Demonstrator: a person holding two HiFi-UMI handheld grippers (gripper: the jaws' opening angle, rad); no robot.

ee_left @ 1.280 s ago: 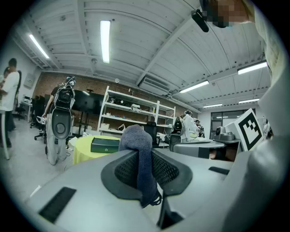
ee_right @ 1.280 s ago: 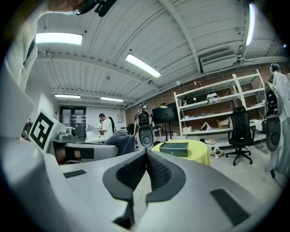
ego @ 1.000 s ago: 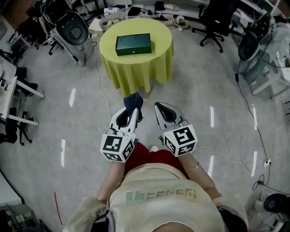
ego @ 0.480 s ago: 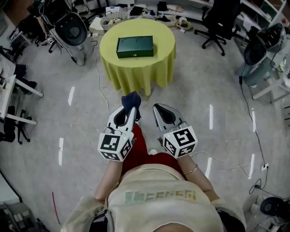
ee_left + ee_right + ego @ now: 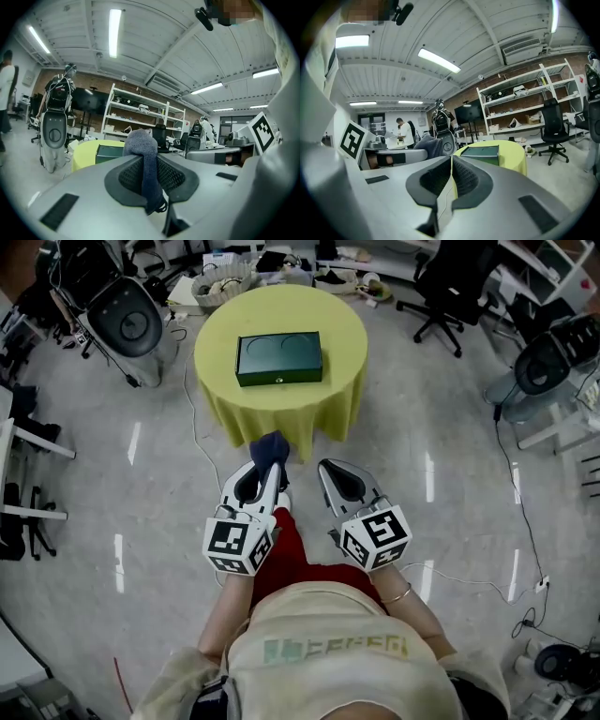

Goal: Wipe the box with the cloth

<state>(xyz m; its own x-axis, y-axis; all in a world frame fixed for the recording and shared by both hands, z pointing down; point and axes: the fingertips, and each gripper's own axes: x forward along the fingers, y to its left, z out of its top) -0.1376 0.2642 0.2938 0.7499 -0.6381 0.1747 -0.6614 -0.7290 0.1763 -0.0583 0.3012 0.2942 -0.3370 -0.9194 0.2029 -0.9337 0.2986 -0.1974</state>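
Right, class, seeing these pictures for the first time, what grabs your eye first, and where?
The round table in its yellow-green cover stands out at the top of the head view, with a dark green box on it. Nearer the person, the left tongs are shut on a dark blue cloth, and the right tongs are shut on nothing.

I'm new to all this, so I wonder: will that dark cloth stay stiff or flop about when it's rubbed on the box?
Probably floppy: the cloth hangs limp in the left gripper and bunches into a soft lump at its tip. It looks light and knitted, so it would likely fold and drag on a surface rather than slide flat.
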